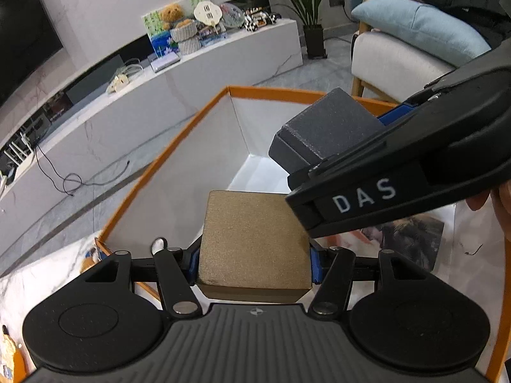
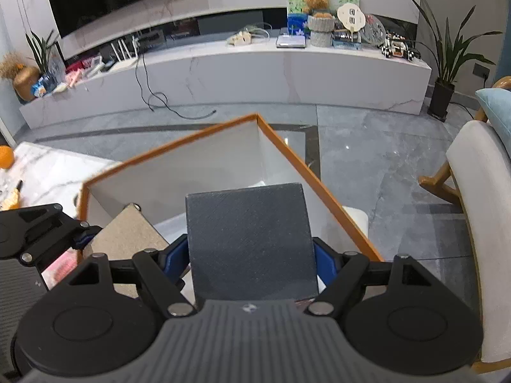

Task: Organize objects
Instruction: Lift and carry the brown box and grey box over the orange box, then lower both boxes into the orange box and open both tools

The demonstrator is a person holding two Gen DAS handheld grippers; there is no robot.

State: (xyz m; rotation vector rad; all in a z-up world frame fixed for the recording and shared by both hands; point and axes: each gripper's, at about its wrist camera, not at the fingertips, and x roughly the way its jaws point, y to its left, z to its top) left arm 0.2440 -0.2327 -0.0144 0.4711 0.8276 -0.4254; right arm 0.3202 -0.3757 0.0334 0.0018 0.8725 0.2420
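So the orange-rimmed box [image 1: 179, 137] hides a lot: most of its floor is covered by the gold block [image 1: 254, 242] and the dark grey block [image 1: 325, 127], so can't tell what else is in there. In the left wrist view the right tongs [image 1: 348, 146] cross the box's near right corner and blot out that rim (only a bit of thumb peeks past the frame edge). The printed sheet [image 1: 412, 239] beside the box is half covered, picture unreadable. The shelf clutter beyond the box is too small to name. The armchair [image 2: 479, 223] right of the box is cut off.
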